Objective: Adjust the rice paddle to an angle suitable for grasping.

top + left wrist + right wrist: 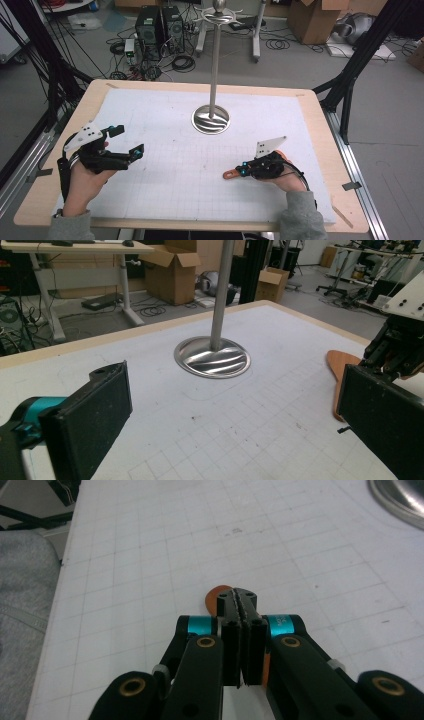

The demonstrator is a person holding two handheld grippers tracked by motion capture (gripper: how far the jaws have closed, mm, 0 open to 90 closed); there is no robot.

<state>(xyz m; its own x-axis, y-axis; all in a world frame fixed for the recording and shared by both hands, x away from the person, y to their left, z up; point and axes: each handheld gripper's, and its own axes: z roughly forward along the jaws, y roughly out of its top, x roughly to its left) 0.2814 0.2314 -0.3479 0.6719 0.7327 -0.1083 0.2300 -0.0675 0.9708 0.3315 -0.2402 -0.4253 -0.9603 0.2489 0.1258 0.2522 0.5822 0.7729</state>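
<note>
Orange wooden piece (218,596) sticks out at 11 o'clock past the right gripper (242,597), jaws clamped on it; left gripper (127,141) jaws stand apart, and its view shows the piece's broad end.

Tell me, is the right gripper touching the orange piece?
Touching. In the right gripper view the right gripper has its jaws pressed shut on the thin orange piece, whose tip pokes out beyond them.

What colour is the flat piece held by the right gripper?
Orange-brown, like wood; the flat piece shows best in the left gripper view.
</note>
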